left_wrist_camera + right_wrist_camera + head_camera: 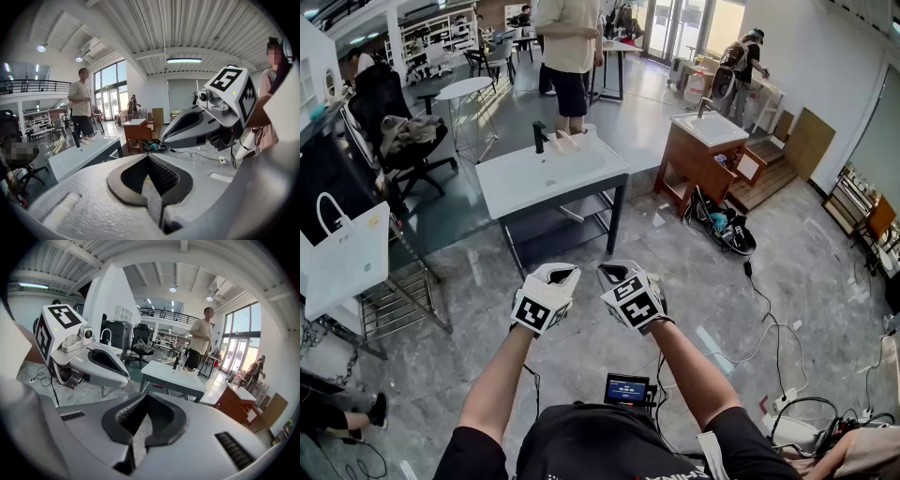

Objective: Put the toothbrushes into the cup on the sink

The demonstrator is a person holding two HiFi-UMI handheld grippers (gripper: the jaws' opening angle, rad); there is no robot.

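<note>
While the left tool (559, 273) and right tool (615, 274) hang closed, empty, short of the white rectangular sink (534, 178), nothing looks started.

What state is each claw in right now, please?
Left claw: closed, holding nothing.
Right claw: closed, holding nothing.

The faucet (540, 137) stands at the sink's (516, 183) far edge, the toothbrushes (568, 141) just right of it. A cabinet (698, 167) stands to the sink's right, a person (567, 56) behind it.

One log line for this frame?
task: not started | left gripper: shut, empty | right gripper: shut, empty | sink: ahead, not reached
</note>
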